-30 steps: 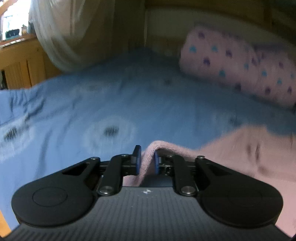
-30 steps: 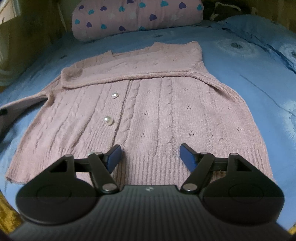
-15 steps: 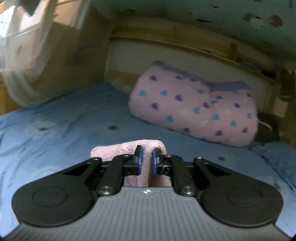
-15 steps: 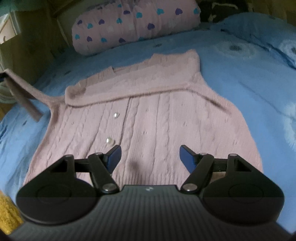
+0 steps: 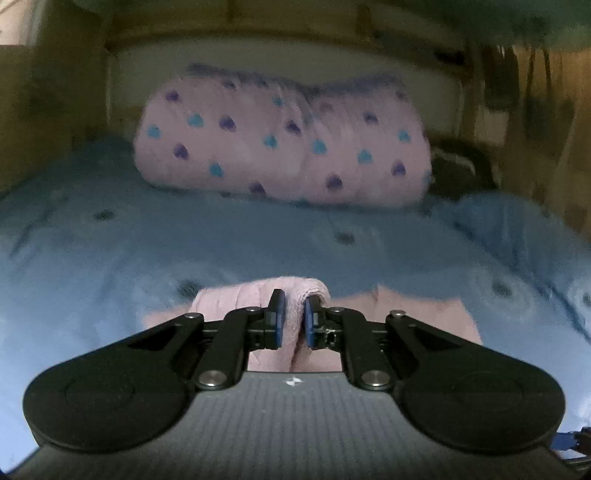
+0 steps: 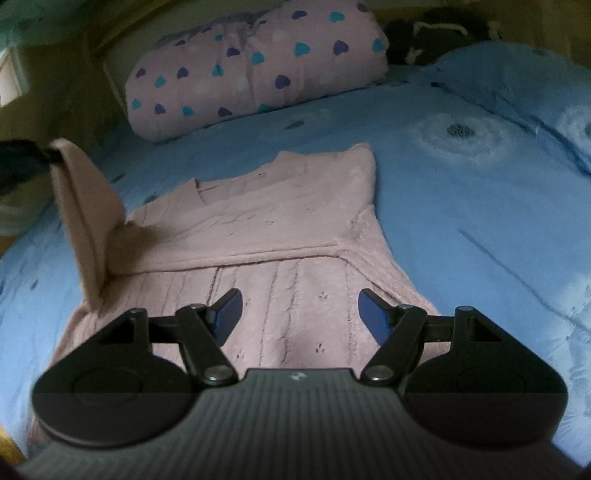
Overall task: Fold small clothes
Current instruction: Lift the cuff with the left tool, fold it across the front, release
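Observation:
A pink cable-knit cardigan [image 6: 280, 236] lies flat on the blue bedspread, one sleeve folded across its chest. My left gripper [image 5: 293, 317] is shut on the cuff of the other sleeve [image 5: 258, 299] and holds it up in the air; in the right wrist view that sleeve [image 6: 86, 221] stands lifted at the cardigan's left side, with the left gripper [image 6: 48, 157] at its top. My right gripper [image 6: 299, 314] is open and empty, hovering over the cardigan's lower part.
A rolled pink blanket with hearts [image 5: 284, 144] [image 6: 255, 66] lies at the head of the bed. A dark bundle [image 6: 436, 33] sits beside it. The blue bedspread [image 6: 480, 206] spreads to the right. Wooden bed frame behind [image 5: 55, 92].
My left gripper has lifted the sleeve off the bed and swung it inward over the cardigan. My right gripper has drifted forward a little, still open.

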A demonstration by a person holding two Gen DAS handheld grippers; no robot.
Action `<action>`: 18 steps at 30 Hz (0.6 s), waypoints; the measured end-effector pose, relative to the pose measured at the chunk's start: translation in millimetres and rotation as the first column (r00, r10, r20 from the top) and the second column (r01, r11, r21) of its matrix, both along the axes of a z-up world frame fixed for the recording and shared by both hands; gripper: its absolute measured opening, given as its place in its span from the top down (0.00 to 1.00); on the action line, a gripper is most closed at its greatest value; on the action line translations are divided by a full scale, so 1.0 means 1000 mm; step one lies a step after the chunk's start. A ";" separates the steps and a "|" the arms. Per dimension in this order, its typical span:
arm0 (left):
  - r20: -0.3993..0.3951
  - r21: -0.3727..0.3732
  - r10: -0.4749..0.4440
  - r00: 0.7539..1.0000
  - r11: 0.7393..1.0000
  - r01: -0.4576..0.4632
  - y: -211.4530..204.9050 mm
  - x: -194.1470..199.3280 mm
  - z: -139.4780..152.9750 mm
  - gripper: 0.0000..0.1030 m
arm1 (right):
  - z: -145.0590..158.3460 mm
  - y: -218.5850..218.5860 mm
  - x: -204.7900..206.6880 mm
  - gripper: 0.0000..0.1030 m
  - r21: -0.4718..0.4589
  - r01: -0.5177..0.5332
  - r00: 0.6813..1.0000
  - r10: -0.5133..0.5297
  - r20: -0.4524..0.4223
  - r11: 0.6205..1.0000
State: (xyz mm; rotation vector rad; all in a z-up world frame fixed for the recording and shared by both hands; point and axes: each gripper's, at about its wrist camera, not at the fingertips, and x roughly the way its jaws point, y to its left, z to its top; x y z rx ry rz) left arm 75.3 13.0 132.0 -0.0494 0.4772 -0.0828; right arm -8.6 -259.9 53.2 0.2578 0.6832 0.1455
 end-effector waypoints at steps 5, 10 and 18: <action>-0.093 0.055 -0.003 0.996 0.998 0.008 -0.035 0.020 -0.046 0.87 | -0.018 -0.017 0.001 0.30 0.095 0.060 0.997 -0.056 -0.049 0.994; -0.174 0.050 -0.035 0.984 0.998 0.044 -0.048 0.035 -0.075 0.86 | -0.018 -0.027 0.003 0.30 0.087 0.115 0.991 -0.109 -0.073 0.990; -0.303 0.101 -0.133 0.944 0.980 0.171 -0.071 0.026 -0.093 0.55 | -0.019 -0.036 0.002 0.30 0.075 0.160 0.985 -0.154 -0.075 0.984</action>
